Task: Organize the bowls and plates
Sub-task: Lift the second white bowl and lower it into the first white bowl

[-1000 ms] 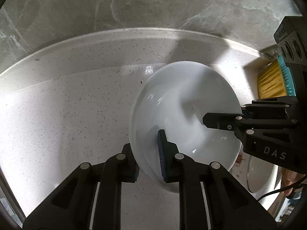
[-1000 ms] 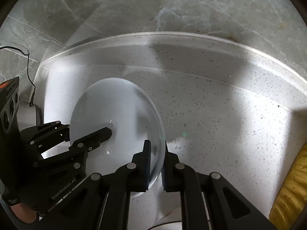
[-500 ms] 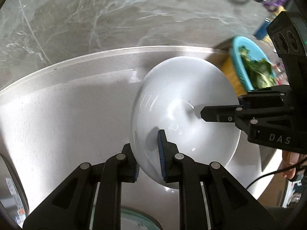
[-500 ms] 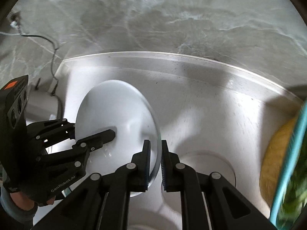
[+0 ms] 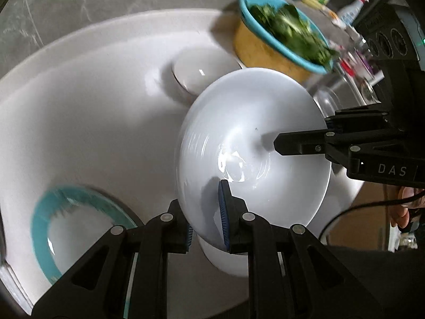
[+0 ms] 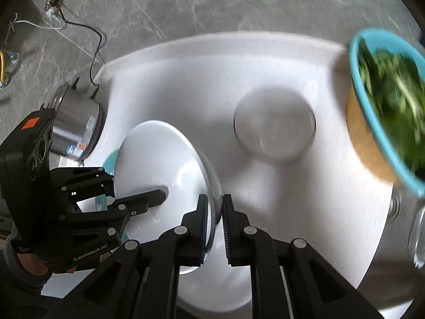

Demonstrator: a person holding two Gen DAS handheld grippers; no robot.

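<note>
A white bowl hangs tilted above the white counter, held from both sides. My left gripper is shut on its near rim, one pad inside the bowl and one outside. My right gripper is shut on the opposite rim; in the left wrist view its upper finger reaches in from the right. Another white bowl sits directly below the held one. A glass plate with a teal rim lies at lower left. A small clear bowl stands further back.
A teal-rimmed yellow basin of green leaves stands at the right back. A steel pot with a cord sits at the counter's left end. Bottles and a clear glass crowd the right. A grey marble wall runs behind.
Both grippers have carried the bowl up and sideways along the counter. The basin of greens, the small clear bowl, the teal-rimmed plate and the bowl below have come into view.
</note>
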